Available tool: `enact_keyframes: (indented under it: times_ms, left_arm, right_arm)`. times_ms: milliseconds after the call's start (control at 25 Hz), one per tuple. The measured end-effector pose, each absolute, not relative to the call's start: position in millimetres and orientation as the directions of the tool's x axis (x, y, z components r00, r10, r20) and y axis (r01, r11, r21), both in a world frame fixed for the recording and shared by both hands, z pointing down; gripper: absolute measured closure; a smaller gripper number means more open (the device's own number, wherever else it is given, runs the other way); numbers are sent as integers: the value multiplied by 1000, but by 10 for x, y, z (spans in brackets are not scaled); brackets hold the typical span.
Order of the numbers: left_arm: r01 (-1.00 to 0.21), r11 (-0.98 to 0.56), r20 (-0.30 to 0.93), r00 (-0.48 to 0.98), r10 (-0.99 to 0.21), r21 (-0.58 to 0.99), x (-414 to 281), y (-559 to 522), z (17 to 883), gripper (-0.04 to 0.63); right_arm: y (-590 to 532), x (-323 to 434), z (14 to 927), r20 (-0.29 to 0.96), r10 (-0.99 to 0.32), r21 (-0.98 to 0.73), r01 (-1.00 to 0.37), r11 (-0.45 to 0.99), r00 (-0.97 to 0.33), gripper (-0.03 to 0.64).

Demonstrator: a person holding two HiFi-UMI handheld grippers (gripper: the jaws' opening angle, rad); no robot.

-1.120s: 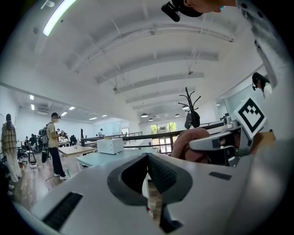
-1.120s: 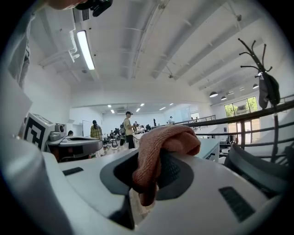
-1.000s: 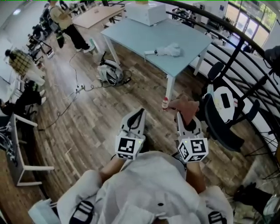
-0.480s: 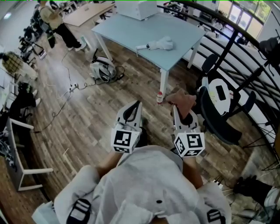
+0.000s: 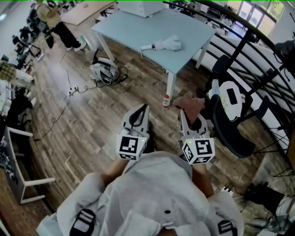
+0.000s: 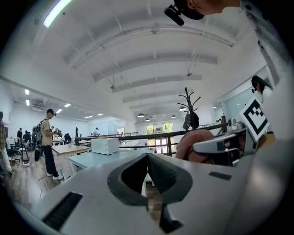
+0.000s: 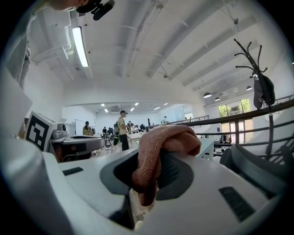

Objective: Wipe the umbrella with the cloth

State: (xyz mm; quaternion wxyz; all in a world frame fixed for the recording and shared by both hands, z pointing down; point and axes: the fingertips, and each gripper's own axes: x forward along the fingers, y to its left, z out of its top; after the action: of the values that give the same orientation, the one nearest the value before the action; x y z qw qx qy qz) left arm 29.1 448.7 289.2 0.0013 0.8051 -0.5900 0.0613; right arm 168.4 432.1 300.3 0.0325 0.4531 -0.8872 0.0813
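Note:
A folded white umbrella [image 5: 165, 44] lies on the pale blue table [image 5: 133, 28], well ahead of both grippers. My right gripper [image 5: 181, 112] is shut on a reddish-brown cloth [image 5: 190, 102] that drapes over its jaws; in the right gripper view the cloth [image 7: 161, 149] hangs between the pads. My left gripper [image 5: 145, 107] is shut with nothing in it, level with the right one above the wooden floor. In the left gripper view its jaws meet at the tip [image 6: 147, 156], with the table [image 6: 98, 159] beyond.
A white box [image 5: 138, 5] stands at the table's far side. A small bottle [image 5: 166, 100] stands by the near table leg. A dark chair with white items [image 5: 230, 110] is at the right beside black railings. A cable and machine [image 5: 103, 71] lie on the floor left. A person [image 5: 55, 23] stands far left.
Both grippers have moved forward towards the table together; the table and umbrella sit lower and nearer in the head view. The cloth stays in the right gripper.

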Motion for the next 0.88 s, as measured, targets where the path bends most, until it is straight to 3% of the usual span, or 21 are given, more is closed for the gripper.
enact_keyframes:
  times_ms: [880]
  left_arm:
    - [-940, -335, 159, 322, -933, -62, -395, 2814, 3116, 578]
  right_arm:
    - [2666, 1012, 3179, 221, -801, -99, -830, 549, -556, 535]
